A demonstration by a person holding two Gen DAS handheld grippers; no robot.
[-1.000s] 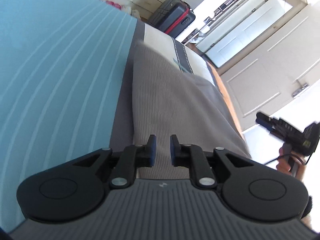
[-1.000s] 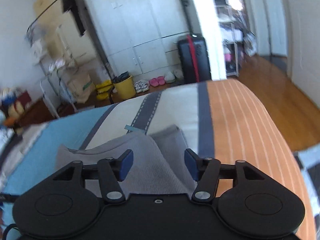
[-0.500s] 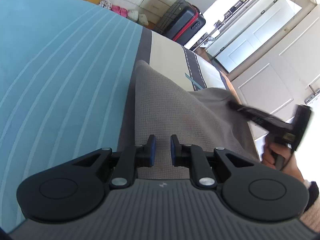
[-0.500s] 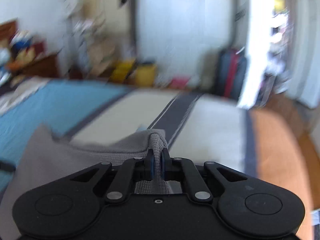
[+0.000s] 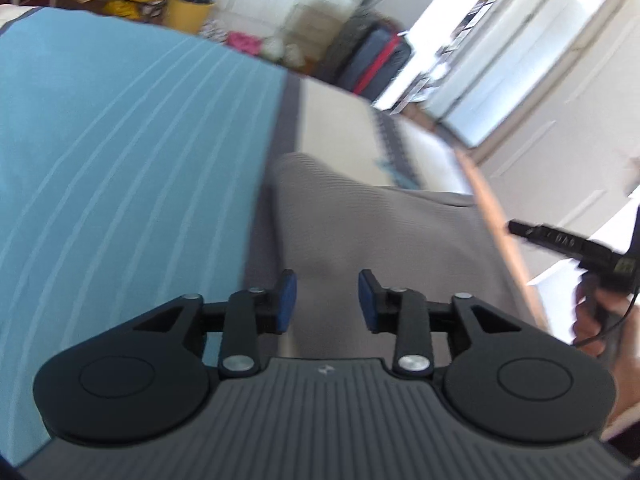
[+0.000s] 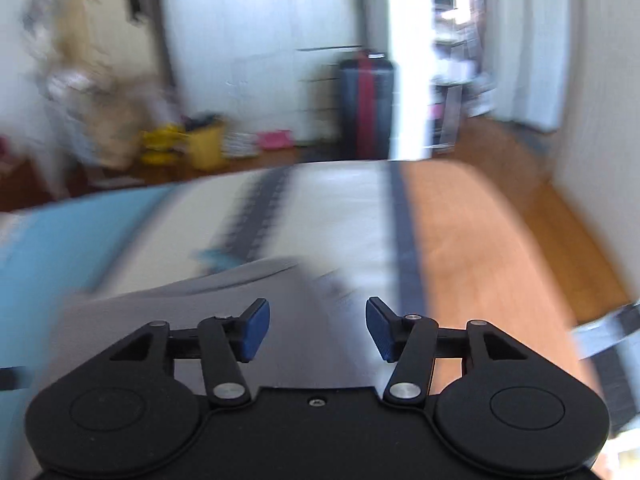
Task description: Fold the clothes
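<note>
A grey ribbed garment (image 5: pixel 384 236) lies on the striped bed cover (image 5: pixel 120 152). My left gripper (image 5: pixel 327 300) is open just above the garment's near edge, with nothing between its blue pads. The right gripper shows in the left wrist view (image 5: pixel 568 242) at the right, held in a hand. In the right wrist view the right gripper (image 6: pixel 318 330) is open and empty, above the right edge of the grey garment (image 6: pixel 208 300). Both views are blurred.
The bed cover has blue, cream and orange bands (image 6: pixel 472 240). Beyond the bed stand a dark suitcase with a red stripe (image 6: pixel 366 108), a yellow bin (image 6: pixel 206 142) and white cupboards (image 6: pixel 260 40). Wooden floor (image 6: pixel 568 216) lies to the right.
Both grippers have opened. The right gripper was shut on a fold of the grey garment half a second ago and has let it go. The left jaws have widened.
</note>
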